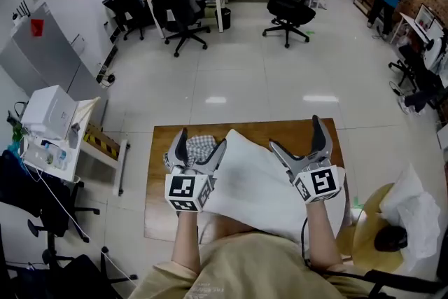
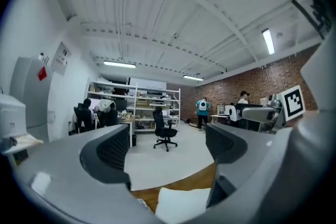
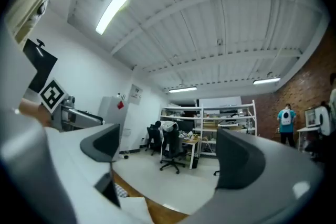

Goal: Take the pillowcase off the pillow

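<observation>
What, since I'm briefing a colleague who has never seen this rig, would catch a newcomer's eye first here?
First come the left gripper and right gripper, both held up in front of the person with jaws apart and nothing between them. Beneath them a white pillow lies across the wooden table, with a checkered cloth bunched at its far left corner. Beyond, black chairs stand by the desks.

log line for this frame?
left gripper: open, empty | right gripper: open, empty | pillow: bare, on table | checkered pillowcase: off, beside pillow
</observation>
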Demonstrator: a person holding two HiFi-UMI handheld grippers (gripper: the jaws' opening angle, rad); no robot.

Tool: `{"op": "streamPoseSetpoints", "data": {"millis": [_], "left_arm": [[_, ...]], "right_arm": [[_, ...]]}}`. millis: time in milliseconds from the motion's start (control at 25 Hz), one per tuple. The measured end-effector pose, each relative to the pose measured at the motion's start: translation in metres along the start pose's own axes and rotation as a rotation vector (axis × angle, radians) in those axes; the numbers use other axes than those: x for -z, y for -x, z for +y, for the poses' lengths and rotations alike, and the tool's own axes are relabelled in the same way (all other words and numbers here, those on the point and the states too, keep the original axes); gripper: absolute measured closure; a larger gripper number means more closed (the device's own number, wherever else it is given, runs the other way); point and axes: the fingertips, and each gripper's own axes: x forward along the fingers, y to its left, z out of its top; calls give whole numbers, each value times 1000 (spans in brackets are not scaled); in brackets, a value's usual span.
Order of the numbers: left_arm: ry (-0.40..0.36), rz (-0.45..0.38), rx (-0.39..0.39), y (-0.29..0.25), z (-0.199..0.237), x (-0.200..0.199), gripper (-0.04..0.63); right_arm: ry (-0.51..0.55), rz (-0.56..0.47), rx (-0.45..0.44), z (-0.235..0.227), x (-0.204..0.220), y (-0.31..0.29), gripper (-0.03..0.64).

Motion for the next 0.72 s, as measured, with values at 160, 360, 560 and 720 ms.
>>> {"op": "streamPoseSetpoints", "data": {"millis": [160, 360, 560, 720], "left_arm": [[-54, -3, -6, 12, -12, -4, 155], [-41, -16, -3, 28, -6, -20, 155], [-56, -9, -4, 65, 30, -17, 155], [-65, -2, 42, 94, 54, 0, 156]], "right_arm": [[-23, -24, 26, 4, -11, 13, 48], [1, 18, 44, 19, -21, 16, 49], [27, 58, 84, 72, -24, 18, 67], [66, 134, 127, 110, -6, 22, 69]]}}
